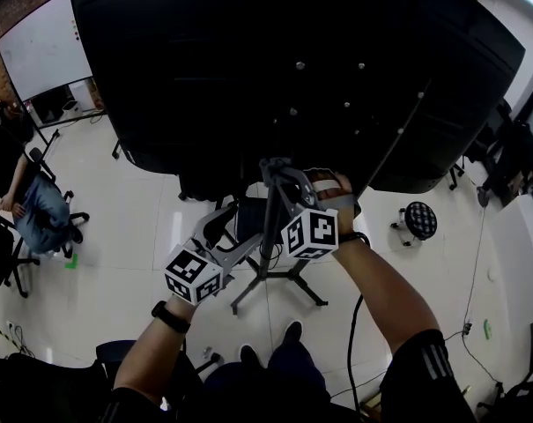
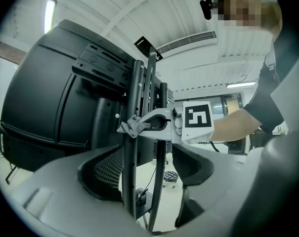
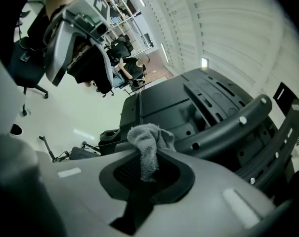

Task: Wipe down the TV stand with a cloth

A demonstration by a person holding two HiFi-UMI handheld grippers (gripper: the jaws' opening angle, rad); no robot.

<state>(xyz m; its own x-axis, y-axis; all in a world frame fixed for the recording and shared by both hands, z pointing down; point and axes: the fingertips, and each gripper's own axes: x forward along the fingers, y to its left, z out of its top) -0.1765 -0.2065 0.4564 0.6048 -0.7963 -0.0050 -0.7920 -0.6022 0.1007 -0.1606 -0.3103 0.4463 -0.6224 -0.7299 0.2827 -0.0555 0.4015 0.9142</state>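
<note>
While reaching forward behind the one black TV, got the right gripper clamped tight on the single crumpled grey cloth, pressed against an upright of the TV stand. Got the left gripper lower down, jaws spread wide with two black uprights between them.

The left forearm is rising from 7 o'clock and the right forearm is slanting in from 5 o'clock. The left gripper is sitting at 7 o'clock of the right gripper, with its jaws standing apart. The right gripper's jaws are pinching a cloth.
</note>
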